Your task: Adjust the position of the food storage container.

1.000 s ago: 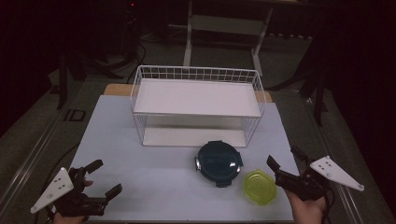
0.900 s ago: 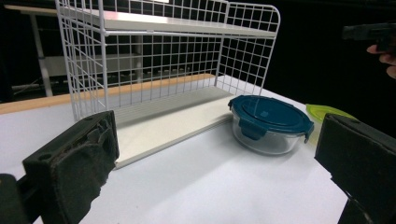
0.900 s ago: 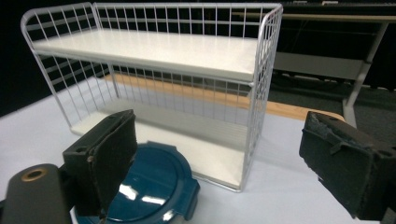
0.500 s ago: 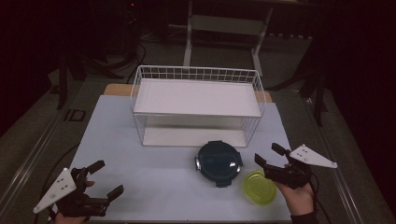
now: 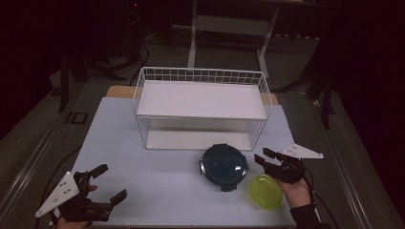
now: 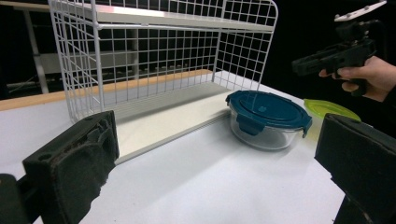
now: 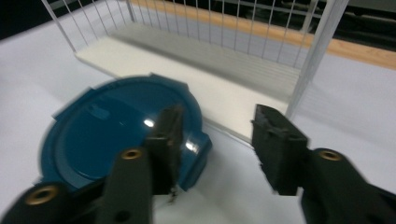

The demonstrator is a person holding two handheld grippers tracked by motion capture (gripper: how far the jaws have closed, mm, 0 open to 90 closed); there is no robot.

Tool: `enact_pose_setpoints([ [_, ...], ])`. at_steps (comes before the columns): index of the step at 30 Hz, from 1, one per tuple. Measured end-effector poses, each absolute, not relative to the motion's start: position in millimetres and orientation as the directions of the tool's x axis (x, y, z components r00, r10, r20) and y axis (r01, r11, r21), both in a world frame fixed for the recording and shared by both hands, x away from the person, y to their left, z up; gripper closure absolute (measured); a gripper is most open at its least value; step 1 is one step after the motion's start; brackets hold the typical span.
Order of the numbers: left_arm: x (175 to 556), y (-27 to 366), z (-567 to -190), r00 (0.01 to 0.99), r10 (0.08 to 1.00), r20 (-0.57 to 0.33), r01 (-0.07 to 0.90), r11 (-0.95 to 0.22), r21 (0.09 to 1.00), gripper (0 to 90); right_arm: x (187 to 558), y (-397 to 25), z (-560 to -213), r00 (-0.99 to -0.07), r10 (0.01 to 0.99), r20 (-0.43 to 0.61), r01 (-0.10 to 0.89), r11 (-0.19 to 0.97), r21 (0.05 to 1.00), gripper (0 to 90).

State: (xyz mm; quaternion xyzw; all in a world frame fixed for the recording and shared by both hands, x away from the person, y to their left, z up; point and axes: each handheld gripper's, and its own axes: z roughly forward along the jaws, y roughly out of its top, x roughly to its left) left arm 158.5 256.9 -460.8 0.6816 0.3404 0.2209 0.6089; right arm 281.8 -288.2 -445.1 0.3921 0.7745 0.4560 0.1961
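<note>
A round glass container with a dark blue lid stands on the white table in front of the wire rack. Beside it, to the right, lies a yellow-green lid. My right gripper hovers open just right of the blue-lidded container, above the yellow-green lid, with nothing between its jaws. My left gripper rests open near the front left corner of the table, holding nothing.
The white wire rack has an upper shelf and a lower board on the table. The table's wooden far edge shows behind it. Dark stands and cables surround the table.
My right gripper has moved forward and left, from beside the yellow-green lid to the right edge of the blue-lidded container. My left gripper has barely shifted.
</note>
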Motion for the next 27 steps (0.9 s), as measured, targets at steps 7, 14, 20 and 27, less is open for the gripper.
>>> enact_pose_setpoints([
  [7,159,256,-462,0.672,0.731,-0.116,0.198,-0.027,0.98,0.0,294,-286,-453,-0.652,0.757,0.054,0.461,0.339,0.82,70.5],
  [14,160,257,-462,0.674,0.73,-0.114,0.2,-0.032,0.979,0.0,305,-284,-463,-0.685,0.723,0.092,0.499,0.373,0.782,80.7],
  [20,160,256,-463,0.672,0.731,-0.116,0.203,-0.031,0.979,0.0,313,-284,-467,-0.699,0.71,0.086,0.51,0.411,0.755,89.7],
  [27,160,257,-463,0.671,0.732,-0.119,0.202,-0.026,0.979,0.0,319,-281,-472,-0.736,0.671,0.092,0.519,0.471,0.714,90.0],
])
